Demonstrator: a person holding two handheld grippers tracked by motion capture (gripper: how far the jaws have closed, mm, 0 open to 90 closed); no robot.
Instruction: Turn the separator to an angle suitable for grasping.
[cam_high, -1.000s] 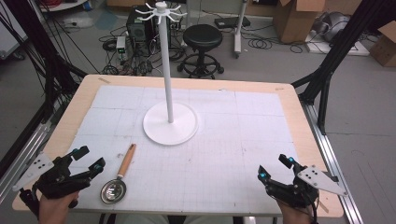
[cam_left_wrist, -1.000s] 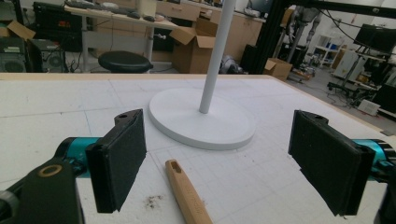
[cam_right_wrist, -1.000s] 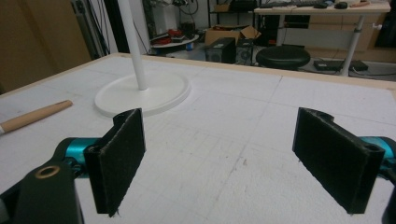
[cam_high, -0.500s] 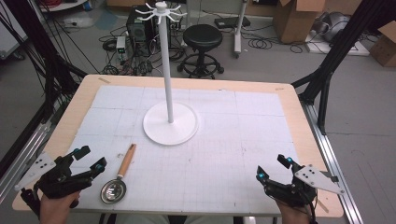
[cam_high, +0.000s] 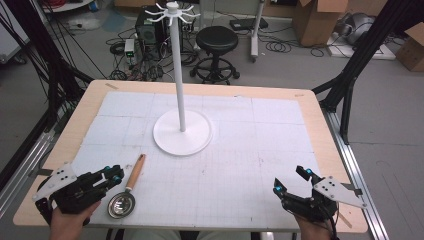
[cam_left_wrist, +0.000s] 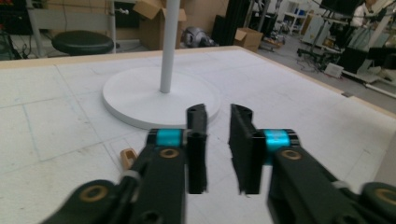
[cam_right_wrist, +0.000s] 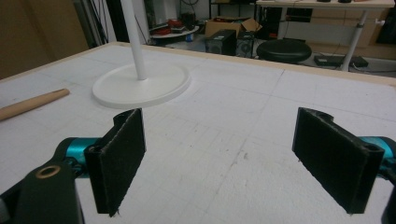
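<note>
High view: left gripper (cam_high: 114, 174) just narrowed on nothing beside unlabelled ladle (cam_high: 128, 189); right gripper (cam_high: 291, 180) spread.

White stand (cam_high: 181, 134), silver strainer (cam_high: 121, 204) with tan wooden handle, white gridded mat (cam_high: 250, 150).

A robotics lab or workshop

A plywood-edged table (cam_high: 320, 125) sits inside a black metal frame (cam_high: 350, 75); on the grey floor behind it, at the top of the high view, lie tangled cables (cam_high: 135, 70), a computer tower (cam_high: 147, 30), a black stool (cam_high: 216, 40) and cardboard boxes (cam_high: 312, 20).
</note>
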